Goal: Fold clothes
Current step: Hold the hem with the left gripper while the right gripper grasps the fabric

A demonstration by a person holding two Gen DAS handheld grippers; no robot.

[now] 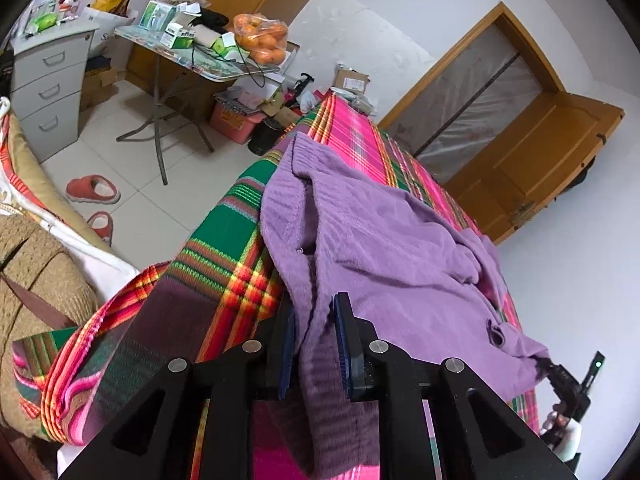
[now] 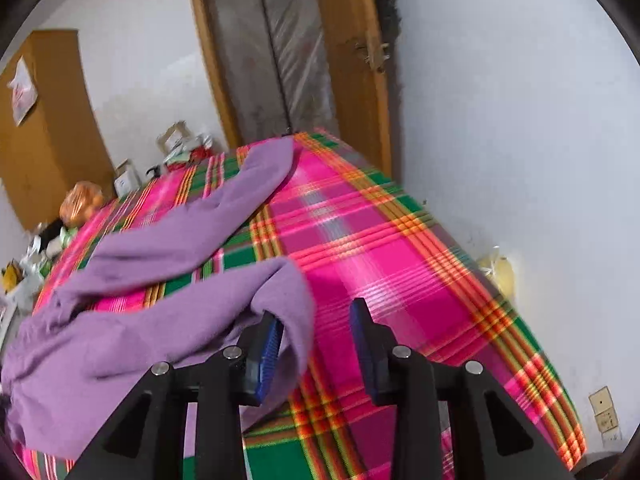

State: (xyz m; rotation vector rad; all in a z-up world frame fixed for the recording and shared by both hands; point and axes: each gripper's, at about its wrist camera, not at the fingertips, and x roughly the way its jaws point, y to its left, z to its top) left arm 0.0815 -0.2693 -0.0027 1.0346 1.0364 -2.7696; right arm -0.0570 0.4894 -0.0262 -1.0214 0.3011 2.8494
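Note:
A purple knit sweater (image 1: 380, 248) lies crumpled across a bed covered by a pink, green and orange plaid sheet (image 1: 224, 256). My left gripper (image 1: 316, 304) is shut on a bunched fold of the sweater near its edge, and the fabric hangs down between the dark pads. In the right wrist view the sweater (image 2: 140, 340) spreads to the left, with one sleeve (image 2: 256, 184) stretched toward the far end of the sheet (image 2: 400, 260). My right gripper (image 2: 316, 312) stands open. A second sleeve end (image 2: 288, 292) rests against its left pad only, and bare sheet shows before the right pad.
Left of the bed are tiled floor, red slippers (image 1: 94, 188), a folding table (image 1: 168, 40) piled with boxes and a bag of oranges (image 1: 262, 38), and grey drawers (image 1: 48, 92). A white wall (image 2: 520, 140) runs along the bed's right side. A wooden door (image 2: 280, 60) stands beyond the far end.

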